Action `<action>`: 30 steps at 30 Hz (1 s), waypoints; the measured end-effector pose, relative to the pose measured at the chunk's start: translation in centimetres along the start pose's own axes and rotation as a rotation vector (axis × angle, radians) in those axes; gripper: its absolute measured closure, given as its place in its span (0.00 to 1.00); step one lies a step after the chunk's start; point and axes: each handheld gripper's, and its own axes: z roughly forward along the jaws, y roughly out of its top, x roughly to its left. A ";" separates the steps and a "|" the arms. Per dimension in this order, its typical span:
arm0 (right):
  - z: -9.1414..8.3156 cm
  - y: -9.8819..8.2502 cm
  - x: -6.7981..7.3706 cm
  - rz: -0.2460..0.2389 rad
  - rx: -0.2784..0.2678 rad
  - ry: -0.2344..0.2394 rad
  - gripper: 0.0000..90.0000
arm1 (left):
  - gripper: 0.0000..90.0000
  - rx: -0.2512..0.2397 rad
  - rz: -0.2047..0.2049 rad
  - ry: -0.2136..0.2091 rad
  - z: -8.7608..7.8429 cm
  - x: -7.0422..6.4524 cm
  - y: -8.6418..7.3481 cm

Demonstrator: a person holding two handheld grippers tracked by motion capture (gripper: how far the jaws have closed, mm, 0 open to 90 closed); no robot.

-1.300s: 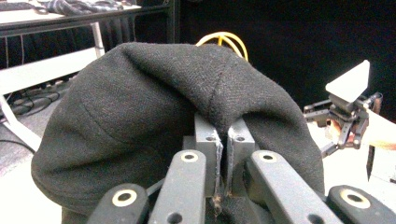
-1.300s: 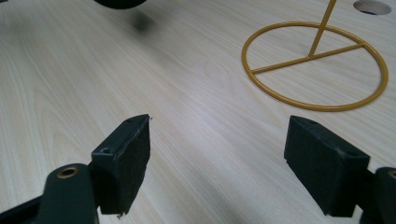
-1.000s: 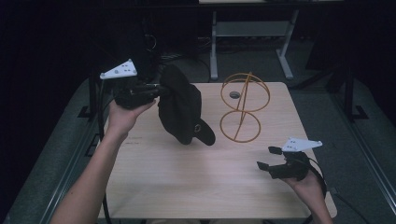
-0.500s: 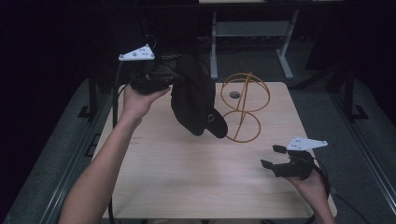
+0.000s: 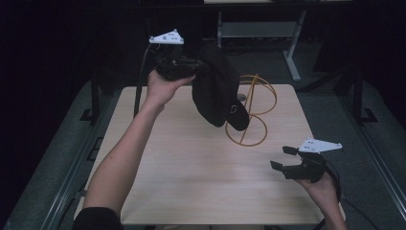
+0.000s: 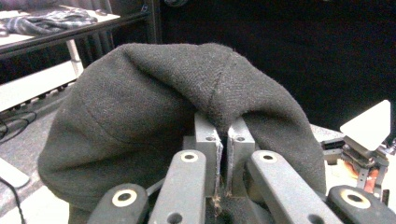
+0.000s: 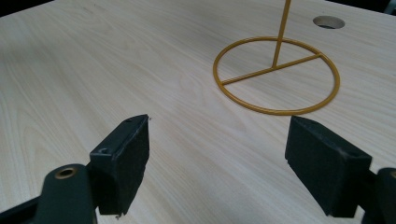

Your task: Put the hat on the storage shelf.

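Your left gripper (image 5: 184,67) has its jaws clenched on a fold of the black cap (image 5: 218,88), so it hangs free beside the yellow wire stand (image 5: 251,110), perhaps for hanging there, while your right gripper (image 5: 289,163) waits released, low over the table (image 5: 191,167).

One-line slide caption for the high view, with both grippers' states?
Left gripper, shut on a dark wool cap, holds it above the light wooden table near a yellow wire stand; right gripper open.
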 end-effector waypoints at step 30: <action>-0.1 -0.6 -1.3 0.044 -0.017 0.000 0.24 | 0.96 0.126 0.013 -0.071 11.3 -0.7 4.1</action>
